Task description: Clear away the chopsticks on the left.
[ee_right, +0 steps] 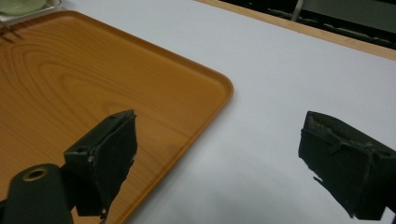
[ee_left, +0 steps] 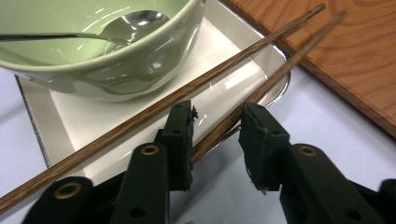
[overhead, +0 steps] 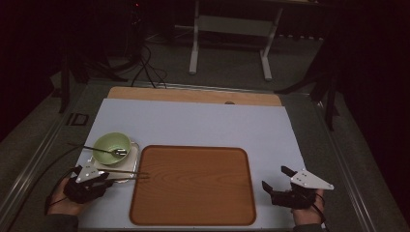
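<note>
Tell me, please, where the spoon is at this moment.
In the high view the spoon lies in the green bowl on the white dish, left of the wooden tray, just beyond the left gripper.

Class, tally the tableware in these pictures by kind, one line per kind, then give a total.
Chopsticks: 2
Green bowl: 1
Spoon: 1
White dish under the bowl: 1
Wooden tray: 1
Total: 6
</note>
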Motion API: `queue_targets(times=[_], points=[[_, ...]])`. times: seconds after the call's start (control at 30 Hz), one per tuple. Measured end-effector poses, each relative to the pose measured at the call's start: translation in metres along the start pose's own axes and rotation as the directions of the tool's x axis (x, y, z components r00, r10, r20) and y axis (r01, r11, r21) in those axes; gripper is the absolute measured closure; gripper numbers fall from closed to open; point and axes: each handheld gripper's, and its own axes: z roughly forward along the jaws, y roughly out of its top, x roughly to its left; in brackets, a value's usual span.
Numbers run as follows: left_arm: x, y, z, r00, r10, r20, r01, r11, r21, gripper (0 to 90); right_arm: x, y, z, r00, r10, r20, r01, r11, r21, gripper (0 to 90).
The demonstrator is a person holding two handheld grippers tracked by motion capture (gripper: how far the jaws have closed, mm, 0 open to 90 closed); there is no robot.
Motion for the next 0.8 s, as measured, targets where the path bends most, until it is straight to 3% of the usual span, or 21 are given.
queue_targets(times=[0.23,0.8], points=[[-0.0025,0.0009,0.0012,0.9997,0.014,0.022,-0.014,0.9999,0.007,72.9,0.0,0.0,0.0002,1.0,0.001,-0.004,-0.001,1.0,0.002,10.9],[-0.0084,0.0082,0.0007,0.9995,0.026,0.017,-0.026,0.9996,0.013,85.2,0.0,0.0,0.0006,1.0,0.002,-0.008,-0.002,1.0,0.001,10.9]])
